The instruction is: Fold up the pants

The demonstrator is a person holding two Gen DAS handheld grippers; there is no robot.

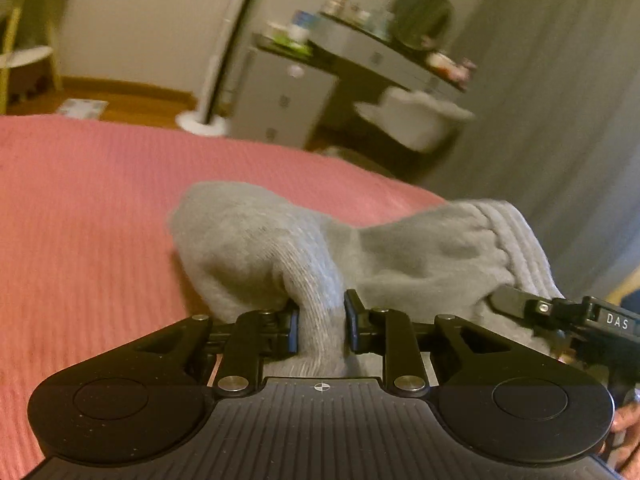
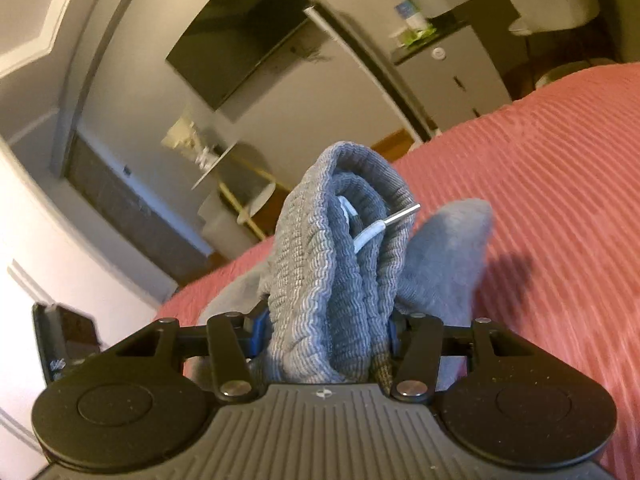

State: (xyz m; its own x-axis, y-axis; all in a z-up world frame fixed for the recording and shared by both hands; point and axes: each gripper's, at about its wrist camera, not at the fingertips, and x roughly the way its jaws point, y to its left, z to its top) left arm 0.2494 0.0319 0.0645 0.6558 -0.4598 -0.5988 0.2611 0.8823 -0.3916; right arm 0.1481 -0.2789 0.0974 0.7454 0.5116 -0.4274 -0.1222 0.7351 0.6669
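Two hand-held claws lift a pair of grey pants (image 1: 420, 256) above a bed covered with a ribbed pink bedspread (image 1: 88, 216). The left claw (image 1: 321, 328) is clenched on a narrow fold of the grey knit fabric, its blue-edged pads pressing the cloth from both sides. The right claw (image 2: 324, 332) grips a thick bunch of the ribbed waistband (image 2: 340, 264), its jaws standing wider around the bundled layers. A white drawstring (image 2: 372, 232) with a metal tip pokes out of the waistband folds. In the left wrist view, the right claw's black body enters from the right edge, just beside the waistband, and part of a person's hand (image 1: 628, 440) shows at the lower right corner. The pants hang between the two claws, raised off the bedspread, with a loose grey fold sagging behind. Beyond the bed stand a grey dresser (image 1: 288, 96) with small items on top, a white floor stand, and grey curtains (image 1: 560, 100).
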